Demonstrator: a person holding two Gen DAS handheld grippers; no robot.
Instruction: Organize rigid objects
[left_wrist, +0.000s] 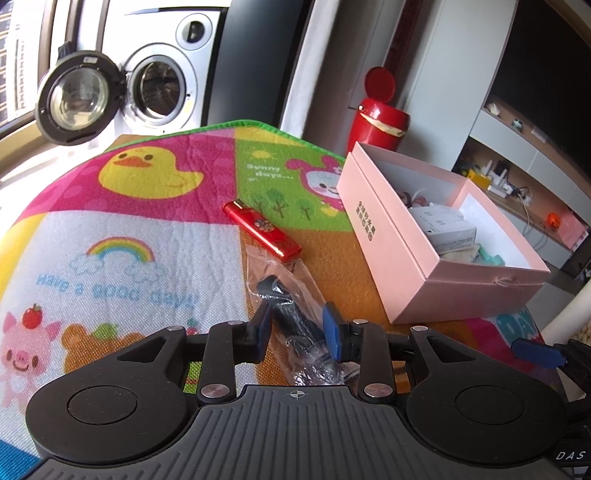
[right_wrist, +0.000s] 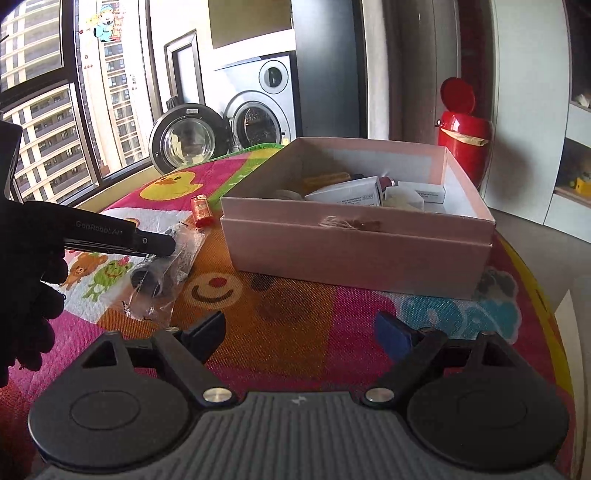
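Note:
A clear plastic bag holding a black cylindrical part (left_wrist: 291, 314) (right_wrist: 155, 280) lies on the colourful cartoon mat (left_wrist: 110, 221). My left gripper (left_wrist: 298, 326) (right_wrist: 162, 245) straddles it with a narrow gap; the blue pads stand at either side of the bag and show no firm squeeze. A red lighter (left_wrist: 262, 234) (right_wrist: 201, 212) lies just beyond the bag. To the right stands an open pink box (left_wrist: 388, 236) (right_wrist: 354, 254) with several small items inside. My right gripper (right_wrist: 301, 332) is wide open low over the mat in front of the box, with nothing between its fingers.
A red lidded canister (left_wrist: 380, 125) (right_wrist: 465, 144) stands behind the box. A washing machine (left_wrist: 159, 92) (right_wrist: 255, 122) with its door open is beyond the table's far edge. A gloved hand (right_wrist: 33, 295) holds the left gripper. Shelves lie to the right.

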